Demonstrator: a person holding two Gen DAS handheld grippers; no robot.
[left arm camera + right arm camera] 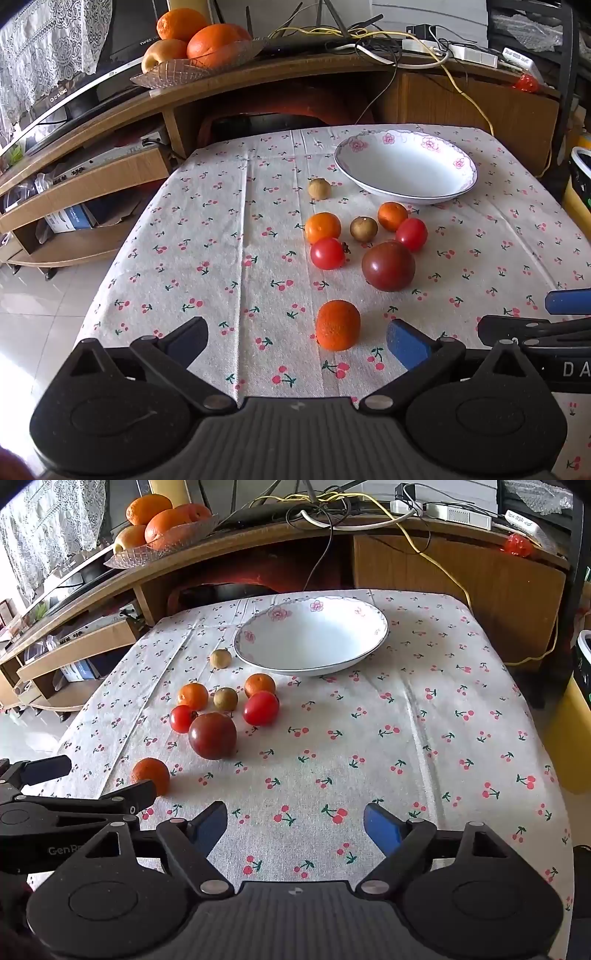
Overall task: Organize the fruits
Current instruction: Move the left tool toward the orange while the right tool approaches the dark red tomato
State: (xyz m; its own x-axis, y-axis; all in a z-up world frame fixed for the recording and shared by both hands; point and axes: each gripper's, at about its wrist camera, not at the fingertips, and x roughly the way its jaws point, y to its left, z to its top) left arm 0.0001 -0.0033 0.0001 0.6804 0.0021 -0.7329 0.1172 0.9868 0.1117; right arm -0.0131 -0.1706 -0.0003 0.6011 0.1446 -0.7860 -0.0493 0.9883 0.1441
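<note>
On a table covered by a cherry-print cloth (369, 709), a white bowl with a pink flower rim (312, 637) sits toward the far edge, nothing in it. Nearer than the bowl lies a loose cluster of fruit: a large dark red tomato (388, 266), with two small red tomatoes (327, 253) (411, 234) on either side of it, two small oranges (322, 227) (392, 216) behind those, and a brown round fruit (364, 229) between the oranges. A second brown fruit (319, 188) rests apart, close to the bowl's left rim. One more small orange (338, 329) lies alone at the near side, just ahead of the left gripper (297, 341), whose blue-padded jaws are spread wide and hold nothing. Beside it, the right gripper (295, 825) hovers over bare cloth, jaws also spread wide and empty. Behind the table, a wooden shelf carries a glass dish of large oranges (195, 51).
</note>
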